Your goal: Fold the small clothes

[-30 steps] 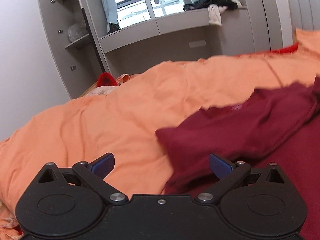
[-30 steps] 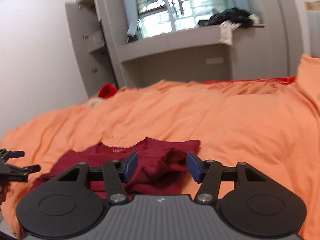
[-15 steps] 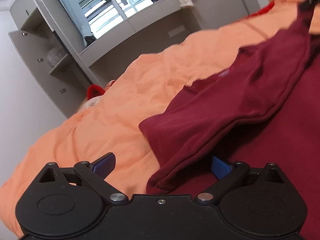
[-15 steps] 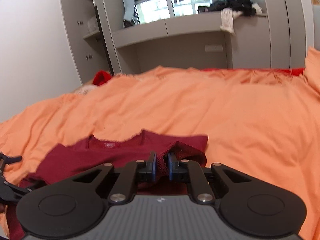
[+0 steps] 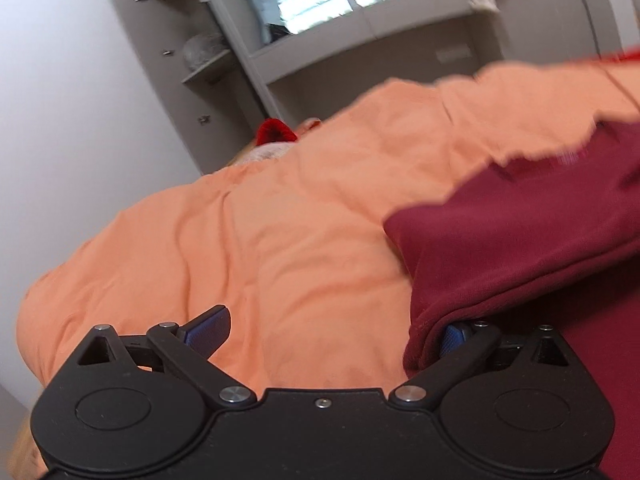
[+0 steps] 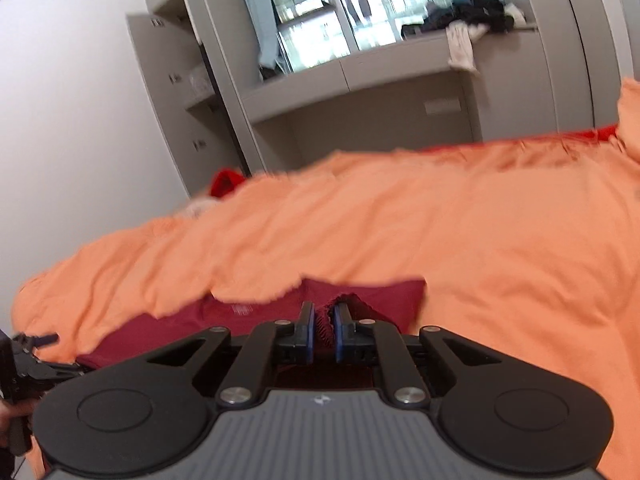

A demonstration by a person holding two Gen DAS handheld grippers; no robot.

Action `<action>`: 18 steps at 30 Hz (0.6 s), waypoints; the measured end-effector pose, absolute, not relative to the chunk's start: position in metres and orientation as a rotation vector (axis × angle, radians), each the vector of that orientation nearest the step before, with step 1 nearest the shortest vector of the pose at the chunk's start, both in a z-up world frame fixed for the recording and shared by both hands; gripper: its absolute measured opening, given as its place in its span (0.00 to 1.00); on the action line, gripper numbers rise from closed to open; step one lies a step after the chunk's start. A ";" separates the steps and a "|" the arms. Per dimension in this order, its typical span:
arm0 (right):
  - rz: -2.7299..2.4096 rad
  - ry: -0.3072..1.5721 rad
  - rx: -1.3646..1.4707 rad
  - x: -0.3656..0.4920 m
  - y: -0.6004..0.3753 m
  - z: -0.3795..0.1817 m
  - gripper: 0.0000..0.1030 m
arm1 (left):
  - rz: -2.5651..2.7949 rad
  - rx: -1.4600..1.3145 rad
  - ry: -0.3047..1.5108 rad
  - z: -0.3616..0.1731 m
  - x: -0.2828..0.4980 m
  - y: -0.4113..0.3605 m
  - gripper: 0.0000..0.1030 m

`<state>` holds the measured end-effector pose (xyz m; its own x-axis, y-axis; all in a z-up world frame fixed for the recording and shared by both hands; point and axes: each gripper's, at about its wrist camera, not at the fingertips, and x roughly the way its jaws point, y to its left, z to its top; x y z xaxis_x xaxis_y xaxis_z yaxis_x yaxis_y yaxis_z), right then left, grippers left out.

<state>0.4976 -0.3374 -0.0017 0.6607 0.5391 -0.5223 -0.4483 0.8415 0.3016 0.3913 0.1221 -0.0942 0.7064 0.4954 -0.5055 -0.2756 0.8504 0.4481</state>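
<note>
A dark red shirt lies on an orange bed cover. In the left wrist view my left gripper is open; its left finger sits over the cover and the shirt's folded edge drapes over its right finger. In the right wrist view my right gripper is shut on a bunched edge of the shirt, and the neck label shows to its left. The left gripper appears at the far left edge there.
The orange cover spreads over the whole bed. A red item lies at the far left of the bed. Grey cabinets and a window ledge with piled clothes stand behind.
My right gripper closed on the shirt edge and stays shut on it. The left gripper shifted and tilted, so the shirt's fold now lies over its right finger.
</note>
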 end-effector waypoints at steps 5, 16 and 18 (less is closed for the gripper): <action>0.502 0.772 0.040 0.485 -0.336 -0.025 0.10 | 0.415 0.328 0.676 -0.096 0.388 0.127 0.97; 0.481 0.764 0.328 0.517 -0.387 -0.006 0.56 | 0.291 0.287 0.692 -0.065 0.347 0.120 0.98; 0.501 0.821 0.407 0.537 -0.389 -0.017 0.46 | 0.252 0.212 0.664 -0.054 0.340 0.125 0.98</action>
